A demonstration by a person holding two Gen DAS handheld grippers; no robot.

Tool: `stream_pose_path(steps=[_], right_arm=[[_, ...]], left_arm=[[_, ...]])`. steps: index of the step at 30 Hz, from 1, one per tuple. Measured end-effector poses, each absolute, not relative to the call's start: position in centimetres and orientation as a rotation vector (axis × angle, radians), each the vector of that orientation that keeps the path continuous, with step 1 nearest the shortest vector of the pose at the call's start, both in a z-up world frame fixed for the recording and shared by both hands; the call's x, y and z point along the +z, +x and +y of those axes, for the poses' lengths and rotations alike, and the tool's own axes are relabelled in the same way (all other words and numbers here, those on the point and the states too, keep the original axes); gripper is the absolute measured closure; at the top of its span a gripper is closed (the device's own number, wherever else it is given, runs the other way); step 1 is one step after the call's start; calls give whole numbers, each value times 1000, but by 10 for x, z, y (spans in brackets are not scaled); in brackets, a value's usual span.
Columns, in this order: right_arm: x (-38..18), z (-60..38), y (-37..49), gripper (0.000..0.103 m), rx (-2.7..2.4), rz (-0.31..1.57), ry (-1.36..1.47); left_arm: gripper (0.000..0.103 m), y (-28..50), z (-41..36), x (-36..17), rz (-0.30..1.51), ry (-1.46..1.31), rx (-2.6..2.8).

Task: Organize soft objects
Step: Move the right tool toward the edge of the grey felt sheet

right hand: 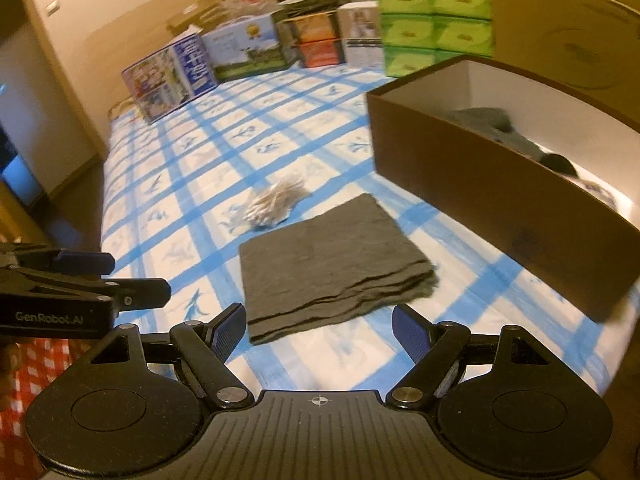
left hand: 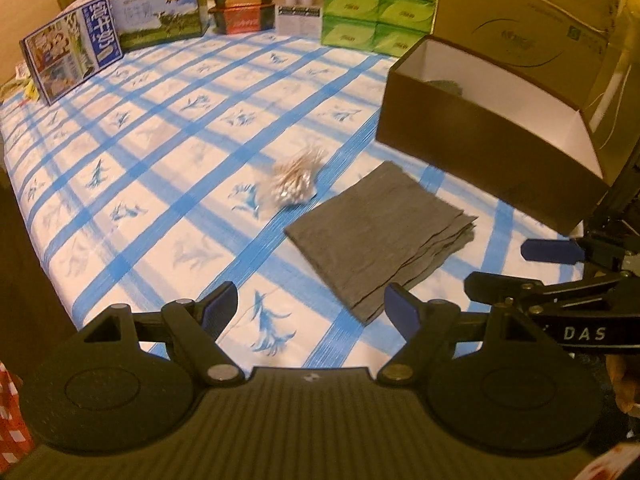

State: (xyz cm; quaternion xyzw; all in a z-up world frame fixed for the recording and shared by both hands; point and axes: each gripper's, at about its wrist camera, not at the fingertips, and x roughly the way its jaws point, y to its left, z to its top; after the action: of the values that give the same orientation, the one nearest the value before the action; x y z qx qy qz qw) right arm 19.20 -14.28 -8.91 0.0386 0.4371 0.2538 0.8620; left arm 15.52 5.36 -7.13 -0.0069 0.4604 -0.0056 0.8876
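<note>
Grey folded cloth [right hand: 334, 264] lies flat on the checked bed [left hand: 168, 168], layered edges toward the cameras. Swab bundle [right hand: 274, 202] sits just beside its far-left corner. Brown box [right hand: 492, 204] stands open, near the cloth on its right; a grey item [right hand: 492, 122] is inside it. Left hand-held gripper [left hand: 311, 308]: jaws spread, nothing between, hanging over the bed with the cloth's near corner by its right finger. Right hand-held gripper [right hand: 319, 326]: jaws spread, empty, just short of the cloth's near edge. Cartons [left hand: 168, 12] and green packs [left hand: 376, 4] line the far side.
</note>
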Motion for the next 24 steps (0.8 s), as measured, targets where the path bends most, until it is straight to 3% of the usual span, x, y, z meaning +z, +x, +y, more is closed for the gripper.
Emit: stream_pose_path(steps=[9, 24], right_arm=[[-121, -99, 199, 23, 639, 897, -77], [-167, -59, 221, 23, 736, 912, -245]], left_arm=[[30, 165, 75, -106, 1015, -49, 27], [30, 183, 102, -147, 1083, -62, 61]])
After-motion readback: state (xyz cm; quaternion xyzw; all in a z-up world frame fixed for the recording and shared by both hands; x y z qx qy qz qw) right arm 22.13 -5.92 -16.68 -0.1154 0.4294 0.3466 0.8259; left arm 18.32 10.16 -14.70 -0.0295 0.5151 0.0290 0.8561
